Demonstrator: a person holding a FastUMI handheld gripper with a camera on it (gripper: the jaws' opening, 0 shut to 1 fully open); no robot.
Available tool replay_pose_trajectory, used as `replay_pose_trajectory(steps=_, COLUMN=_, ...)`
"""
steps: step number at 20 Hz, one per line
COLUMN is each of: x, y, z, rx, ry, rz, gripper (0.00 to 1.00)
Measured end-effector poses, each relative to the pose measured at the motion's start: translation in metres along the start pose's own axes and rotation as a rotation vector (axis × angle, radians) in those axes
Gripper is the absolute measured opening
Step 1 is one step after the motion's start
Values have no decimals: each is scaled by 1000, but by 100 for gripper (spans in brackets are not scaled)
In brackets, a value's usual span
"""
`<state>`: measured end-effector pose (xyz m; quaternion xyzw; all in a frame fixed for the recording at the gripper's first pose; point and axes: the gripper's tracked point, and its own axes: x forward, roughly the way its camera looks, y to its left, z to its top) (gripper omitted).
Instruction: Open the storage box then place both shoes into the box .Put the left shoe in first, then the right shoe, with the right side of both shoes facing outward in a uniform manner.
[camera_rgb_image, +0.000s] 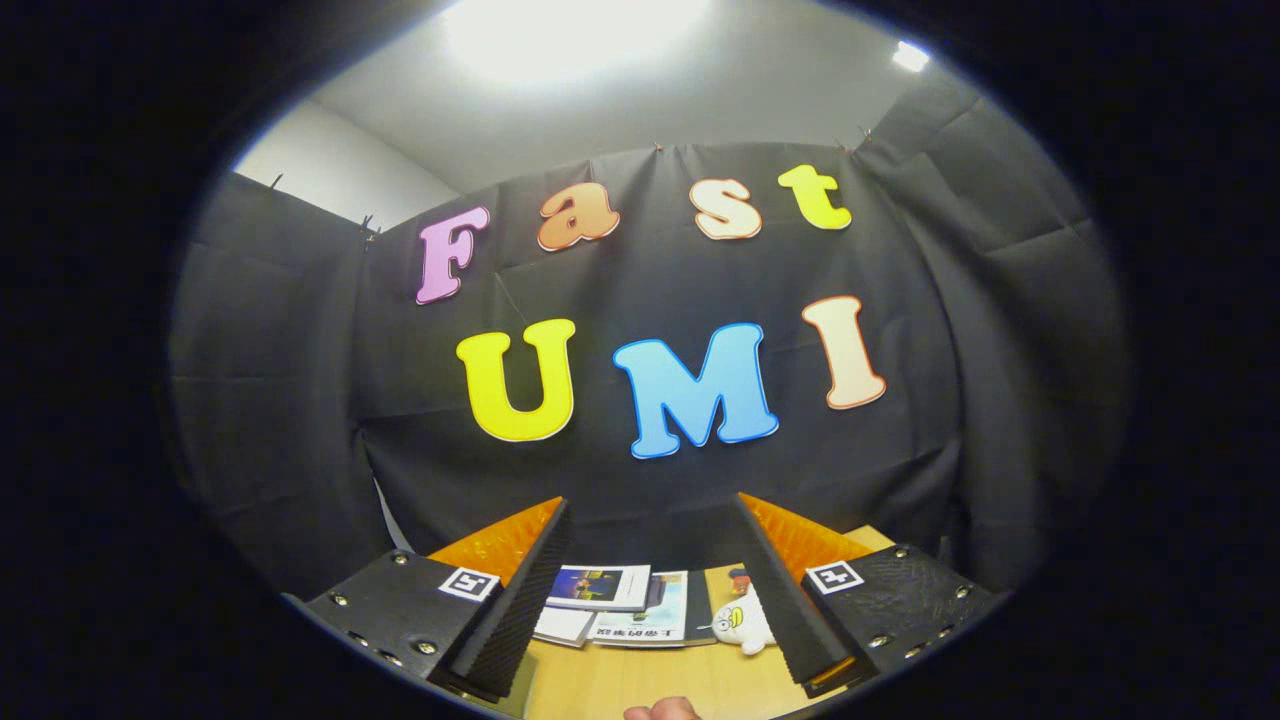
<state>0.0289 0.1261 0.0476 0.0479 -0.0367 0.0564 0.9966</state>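
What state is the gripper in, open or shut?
Open: the gripper holds nothing; its fingers stand apart, with booklets on the wooden table showing between them.

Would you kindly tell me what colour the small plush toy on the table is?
The plush toy is white, seen in the gripper view between the open gripper's fingers, beside the booklets.

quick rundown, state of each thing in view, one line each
tongs: open, fingers wide apart, nothing between them, held above the table
booklets: closed, lying flat on the table beyond the fingers, overlapping
white plush toy: lying on the table beside the booklets
table: wooden, bare near the fingers
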Motion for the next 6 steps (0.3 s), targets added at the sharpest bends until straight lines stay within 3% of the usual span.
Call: replay_pose_trajectory(steps=6, x=-3, y=-24, z=-8, rx=-83, ry=23, rz=19, gripper=96)
